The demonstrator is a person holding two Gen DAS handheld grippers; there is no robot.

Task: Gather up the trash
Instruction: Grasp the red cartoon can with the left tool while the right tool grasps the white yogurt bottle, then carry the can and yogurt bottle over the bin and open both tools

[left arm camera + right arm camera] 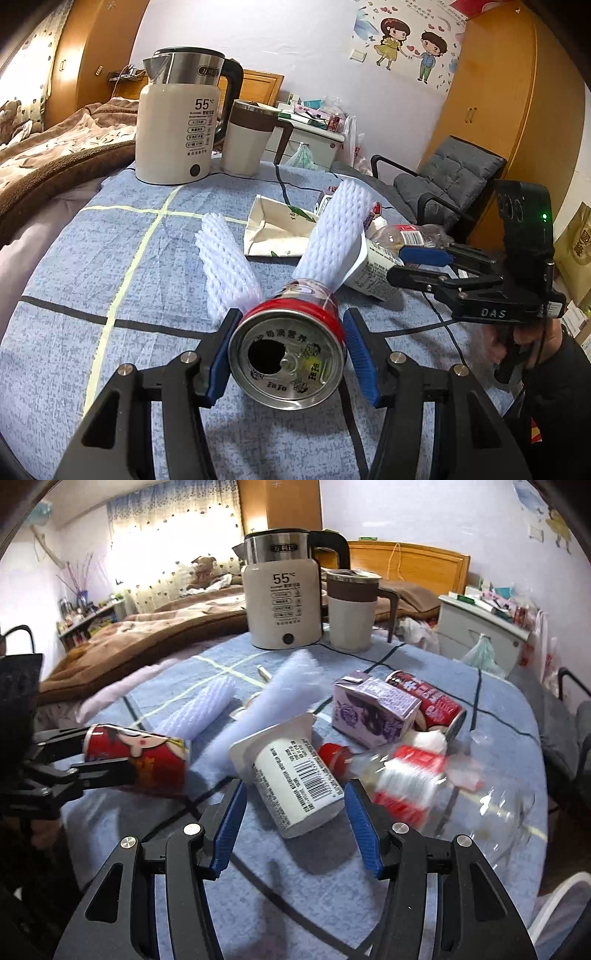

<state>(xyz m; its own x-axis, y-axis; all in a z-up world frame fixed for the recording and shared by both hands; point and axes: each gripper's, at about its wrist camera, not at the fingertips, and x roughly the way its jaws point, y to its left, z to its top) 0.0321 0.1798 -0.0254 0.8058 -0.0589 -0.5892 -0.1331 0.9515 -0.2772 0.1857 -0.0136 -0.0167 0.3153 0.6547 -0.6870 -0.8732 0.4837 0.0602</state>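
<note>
My left gripper (291,354) is shut on a red drink can (290,354), its opened top facing the camera; the same can (140,757) shows at the left of the right wrist view, held above the blue tablecloth. My right gripper (293,812) is open, its blue pads either side of a white yogurt cup (291,775) lying on its side, not touching it. Beside the cup lie a clear plastic bottle (410,779) with a red cap, a purple carton (373,709) and a second red can (432,701). White foam nets (229,266) lie behind the held can.
A white kettle (177,122) and a lidded mug (247,136) stand at the table's far edge, with a black cord (282,184) running across the cloth. A flattened paper bag (277,229) lies mid-table. A grey chair (443,181) stands to the right, a bed to the left.
</note>
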